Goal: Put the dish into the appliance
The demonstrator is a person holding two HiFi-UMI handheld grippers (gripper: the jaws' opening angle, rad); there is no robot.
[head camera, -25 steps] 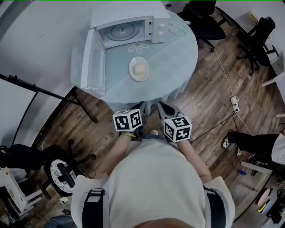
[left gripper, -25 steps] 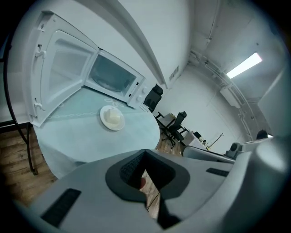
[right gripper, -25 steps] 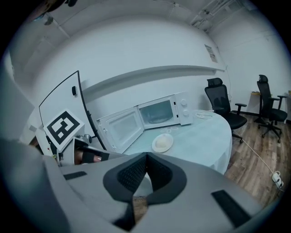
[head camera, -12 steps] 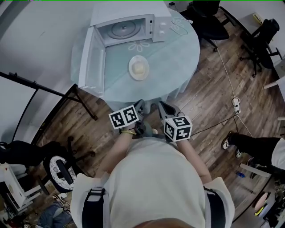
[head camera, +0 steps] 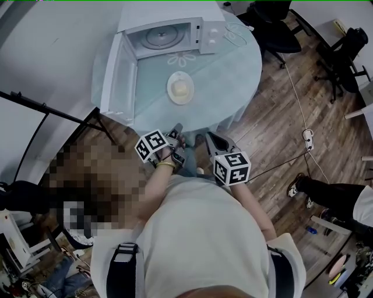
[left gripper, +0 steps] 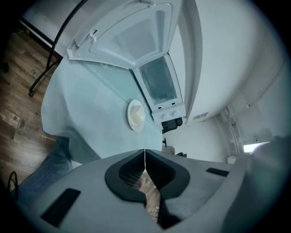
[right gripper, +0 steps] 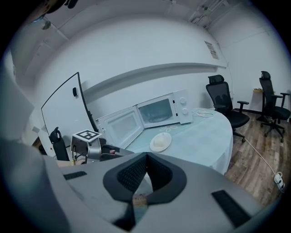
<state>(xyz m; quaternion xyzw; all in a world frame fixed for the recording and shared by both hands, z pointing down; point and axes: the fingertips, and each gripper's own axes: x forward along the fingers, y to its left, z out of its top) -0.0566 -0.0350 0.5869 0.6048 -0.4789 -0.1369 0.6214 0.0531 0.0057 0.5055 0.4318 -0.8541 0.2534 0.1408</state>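
The white microwave oven (head camera: 157,17) stands with its door swung open, at eleven o'clock from the round white dish of pale food (head camera: 180,88), which lies mid-table on the pale blue cloth-covered round table (head camera: 233,75). The left gripper (head camera: 176,128) and the right gripper (head camera: 211,138) hang at six o'clock off the table edge, jaws together on nothing. Part one pair, pinch the near rim, and carry the dish level. The head view looks down on the turntable (head camera: 158,38). The right gripper view faces the oven's mouth.
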